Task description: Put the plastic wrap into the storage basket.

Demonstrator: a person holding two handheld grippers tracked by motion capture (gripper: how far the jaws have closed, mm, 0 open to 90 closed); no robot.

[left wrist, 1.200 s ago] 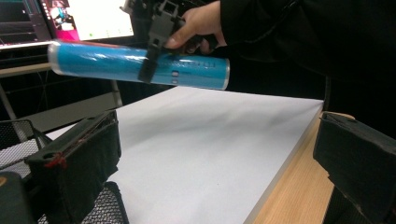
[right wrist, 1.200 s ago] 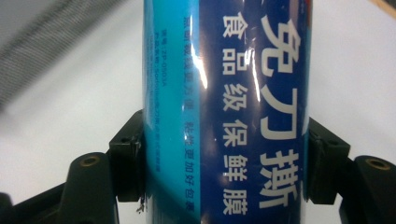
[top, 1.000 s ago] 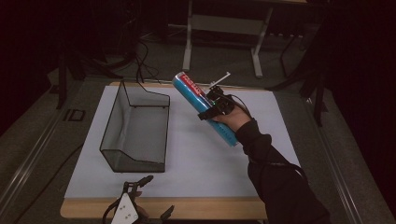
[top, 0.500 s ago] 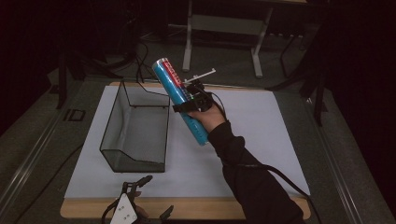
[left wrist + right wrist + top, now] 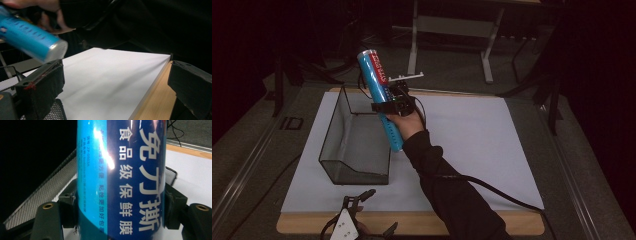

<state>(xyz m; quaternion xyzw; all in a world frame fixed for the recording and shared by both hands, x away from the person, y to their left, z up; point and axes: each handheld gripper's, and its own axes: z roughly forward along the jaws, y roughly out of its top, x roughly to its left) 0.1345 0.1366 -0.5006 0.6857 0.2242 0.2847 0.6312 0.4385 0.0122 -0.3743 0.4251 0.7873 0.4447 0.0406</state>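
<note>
Above mesh basket (image 5: 354, 145), glossy blue tube (image 5: 380, 97)

A blue cylindrical tube of cling film (image 5: 380, 100) is being held up off the worktop, tilting so its upper end is leaning toward the far left and its lower end is pointing toward the near right. It is hanging just beside the right-hand wall of a black wire-mesh basket (image 5: 343, 150), which is sitting open-topped on the white sheet. White Chinese characters are running along its dark-blue panel (image 5: 140, 177), with a lighter turquoise band beside it. Its silvery end cap (image 5: 56, 51) is showing in the left gripper view.
</note>
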